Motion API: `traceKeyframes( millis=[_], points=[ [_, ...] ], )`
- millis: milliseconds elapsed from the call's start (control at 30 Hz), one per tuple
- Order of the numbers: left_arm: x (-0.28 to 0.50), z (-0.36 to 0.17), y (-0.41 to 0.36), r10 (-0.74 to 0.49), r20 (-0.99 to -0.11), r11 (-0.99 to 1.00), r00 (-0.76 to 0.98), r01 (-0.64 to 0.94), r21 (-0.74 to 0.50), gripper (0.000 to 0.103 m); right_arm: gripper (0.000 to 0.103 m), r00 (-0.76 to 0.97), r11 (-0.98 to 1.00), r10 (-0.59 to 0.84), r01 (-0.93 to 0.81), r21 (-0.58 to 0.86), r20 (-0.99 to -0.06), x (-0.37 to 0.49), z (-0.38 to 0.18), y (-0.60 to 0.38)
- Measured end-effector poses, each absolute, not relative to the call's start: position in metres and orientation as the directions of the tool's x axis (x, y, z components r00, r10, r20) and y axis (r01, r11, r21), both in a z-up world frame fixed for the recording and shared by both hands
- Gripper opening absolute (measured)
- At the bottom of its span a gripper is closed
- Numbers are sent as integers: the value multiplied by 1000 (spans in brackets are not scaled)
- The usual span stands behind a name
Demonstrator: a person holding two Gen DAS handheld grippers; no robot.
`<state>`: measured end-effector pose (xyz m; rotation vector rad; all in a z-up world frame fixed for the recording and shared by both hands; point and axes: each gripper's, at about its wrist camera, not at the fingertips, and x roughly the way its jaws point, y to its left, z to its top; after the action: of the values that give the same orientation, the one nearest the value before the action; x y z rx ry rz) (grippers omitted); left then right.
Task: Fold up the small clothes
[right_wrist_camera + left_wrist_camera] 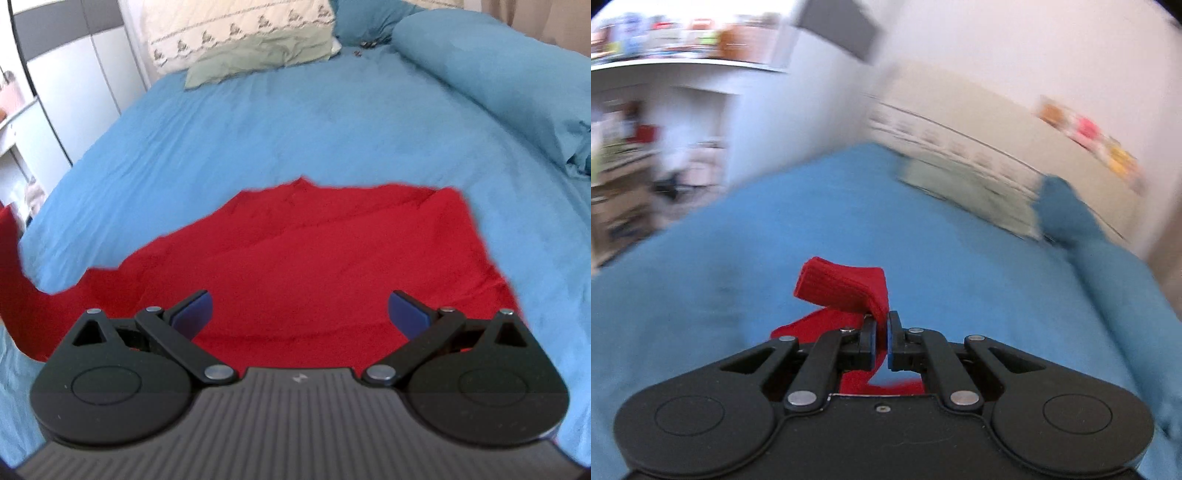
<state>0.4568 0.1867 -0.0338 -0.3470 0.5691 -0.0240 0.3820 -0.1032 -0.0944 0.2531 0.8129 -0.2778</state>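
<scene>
A red garment (pixel 314 258) lies spread on the blue bed sheet (pixel 295 129). One sleeve runs off to the left edge of the right wrist view. My left gripper (pixel 882 332) is shut on the ribbed red cuff (pixel 846 284), which sticks up past the fingertips above the sheet (pixel 701 277). My right gripper (pixel 299 314) is open and empty, hovering over the near part of the garment's body, jaws wide apart.
A pale green pillow (pixel 258 55) and a cream patterned pillow (pixel 221 26) lie at the head of the bed. A rolled blue duvet (pixel 498 74) runs along the right side. White shelves (pixel 646 129) stand to the left, and the left wrist view is motion-blurred.
</scene>
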Motion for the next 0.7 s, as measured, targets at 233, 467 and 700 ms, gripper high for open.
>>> traceKeyframes(
  millis=[233,467,700],
  points=[
    [484,-74,14,-299,-568,936,767,121,-331,5,103,677,932,-132,334,142,-724,362,-80,-188],
    [492,-162,-91,-278,-708,956,649,114,-271,5,103,653,928,-109,337,159,-749,344,-91,-258],
    [481,-176,-103,-279,-739,960,613,151,-236,67,103,625,929,-69,325,178,-778,339,-112,-283]
  ],
)
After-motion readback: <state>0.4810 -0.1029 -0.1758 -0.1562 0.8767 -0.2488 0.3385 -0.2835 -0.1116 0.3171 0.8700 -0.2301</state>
